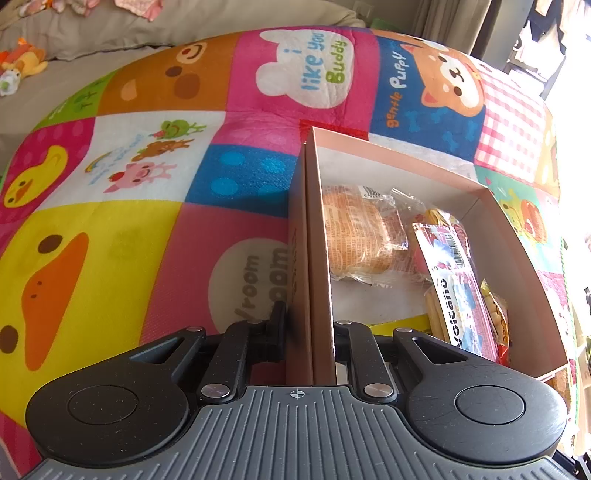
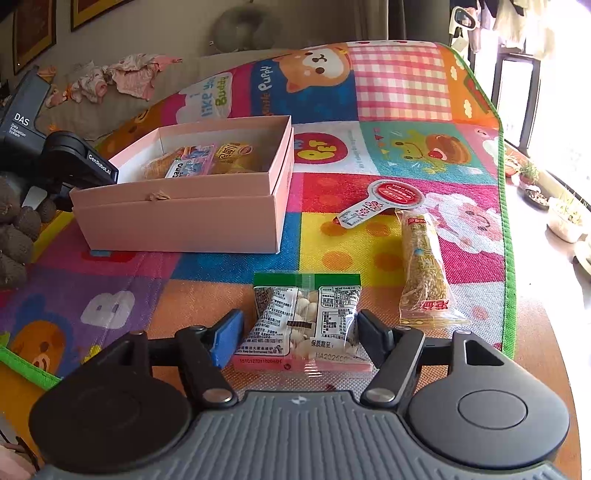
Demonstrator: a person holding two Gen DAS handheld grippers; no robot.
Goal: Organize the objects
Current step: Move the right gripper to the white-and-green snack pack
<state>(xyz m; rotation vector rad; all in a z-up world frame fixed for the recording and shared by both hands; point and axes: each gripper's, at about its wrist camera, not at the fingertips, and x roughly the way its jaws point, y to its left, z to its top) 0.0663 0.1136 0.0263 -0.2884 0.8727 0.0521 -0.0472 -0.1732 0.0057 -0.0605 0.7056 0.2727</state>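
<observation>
A pink cardboard box (image 2: 177, 218) stands on the colourful play mat (image 2: 399, 92). It holds a bread packet (image 1: 362, 236), a pink Volcano snack packet (image 1: 461, 288) and other snacks. My left gripper (image 1: 310, 325) is shut on the box's near side wall (image 1: 314, 258); it also shows at the left of the right wrist view (image 2: 74, 162). My right gripper (image 2: 301, 332) is open, its fingers either side of a clear packet of white nuts (image 2: 306, 321) lying on the mat. A yellow snack bar packet (image 2: 424, 266) and a red-and-white label (image 2: 384, 201) lie to its right.
A grey sofa (image 1: 92, 33) with toys and clothes lies beyond the mat. The mat's green edge (image 2: 508, 221) runs along the right, with a window sill and small plant pots (image 2: 535, 192) past it. A dark knitted object (image 2: 14, 229) sits at the far left.
</observation>
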